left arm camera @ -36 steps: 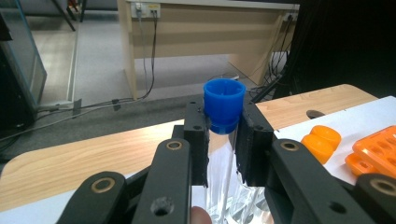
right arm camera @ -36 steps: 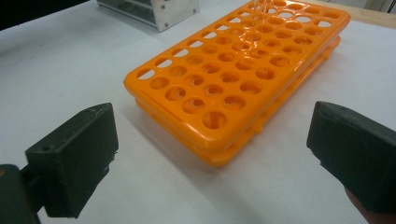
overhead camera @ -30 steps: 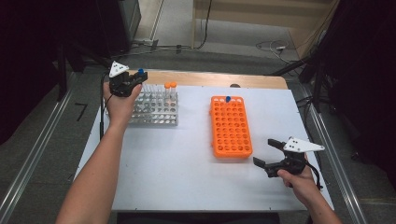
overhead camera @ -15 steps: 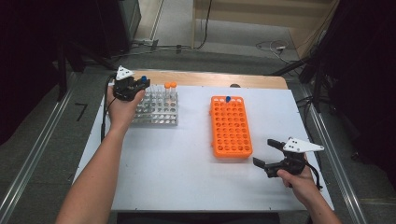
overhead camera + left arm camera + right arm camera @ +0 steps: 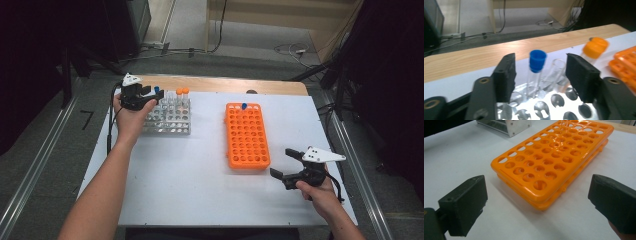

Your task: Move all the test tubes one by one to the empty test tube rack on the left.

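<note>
A clear tube with a ribbed blue cap [image 5: 537,60] stands upright in the metal rack [image 5: 170,119], a shiny block of round holes at the upper left of the high view. The left gripper [image 5: 540,72] has just been opening: its matte black blocky pads stand either side of the blue cap, not touching it. An orange-capped tube [image 5: 594,48] stands to the right. At lower right, the right gripper [image 5: 289,164] is open and empty, near the glossy orange plastic rack [image 5: 247,137] on the white table [image 5: 190,180].
</note>
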`<control>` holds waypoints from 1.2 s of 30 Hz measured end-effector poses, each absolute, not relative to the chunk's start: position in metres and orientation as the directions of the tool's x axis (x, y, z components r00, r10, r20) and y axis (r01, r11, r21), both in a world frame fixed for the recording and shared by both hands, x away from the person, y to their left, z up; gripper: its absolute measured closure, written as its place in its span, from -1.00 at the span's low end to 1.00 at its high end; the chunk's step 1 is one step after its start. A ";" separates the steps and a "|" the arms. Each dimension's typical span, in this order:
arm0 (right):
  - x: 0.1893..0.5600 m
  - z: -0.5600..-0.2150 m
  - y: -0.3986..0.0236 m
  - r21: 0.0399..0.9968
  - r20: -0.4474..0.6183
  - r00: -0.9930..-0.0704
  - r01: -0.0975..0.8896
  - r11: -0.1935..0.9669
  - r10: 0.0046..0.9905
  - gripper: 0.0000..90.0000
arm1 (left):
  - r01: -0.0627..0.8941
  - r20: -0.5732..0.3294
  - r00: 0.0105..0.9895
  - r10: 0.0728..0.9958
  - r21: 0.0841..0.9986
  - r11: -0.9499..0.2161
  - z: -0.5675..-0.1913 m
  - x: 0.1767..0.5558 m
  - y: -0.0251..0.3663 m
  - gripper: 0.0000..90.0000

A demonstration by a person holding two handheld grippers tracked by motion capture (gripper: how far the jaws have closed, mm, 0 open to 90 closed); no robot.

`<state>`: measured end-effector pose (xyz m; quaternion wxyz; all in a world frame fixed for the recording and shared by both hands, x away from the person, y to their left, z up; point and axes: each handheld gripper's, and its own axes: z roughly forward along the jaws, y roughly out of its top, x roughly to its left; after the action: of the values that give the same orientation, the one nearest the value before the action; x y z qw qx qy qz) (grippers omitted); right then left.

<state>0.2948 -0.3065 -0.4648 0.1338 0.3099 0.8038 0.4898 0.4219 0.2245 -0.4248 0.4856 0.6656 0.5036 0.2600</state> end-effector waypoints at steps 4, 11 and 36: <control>0.296 -0.464 -0.305 0.870 0.090 -0.770 0.369 0.326 0.632 -0.98 | 0.418 -0.163 0.391 0.906 0.908 -0.017 -0.424 0.410 0.218 -0.54; 0.300 -0.460 -0.302 0.874 0.096 -0.764 0.371 0.314 0.638 -0.98 | 0.393 -0.170 0.441 0.881 0.919 -0.019 -0.422 0.381 0.208 -0.87; 0.350 -0.439 -0.261 0.886 0.102 -0.741 0.371 0.278 0.664 -0.93 | 0.307 -0.164 0.608 0.777 0.951 -0.040 -0.427 0.281 0.159 -1.00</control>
<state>0.3503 -0.2609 -0.4394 0.1457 0.3289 0.7861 0.5026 0.2814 0.1585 -0.4268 0.5711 0.6912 0.3923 0.2055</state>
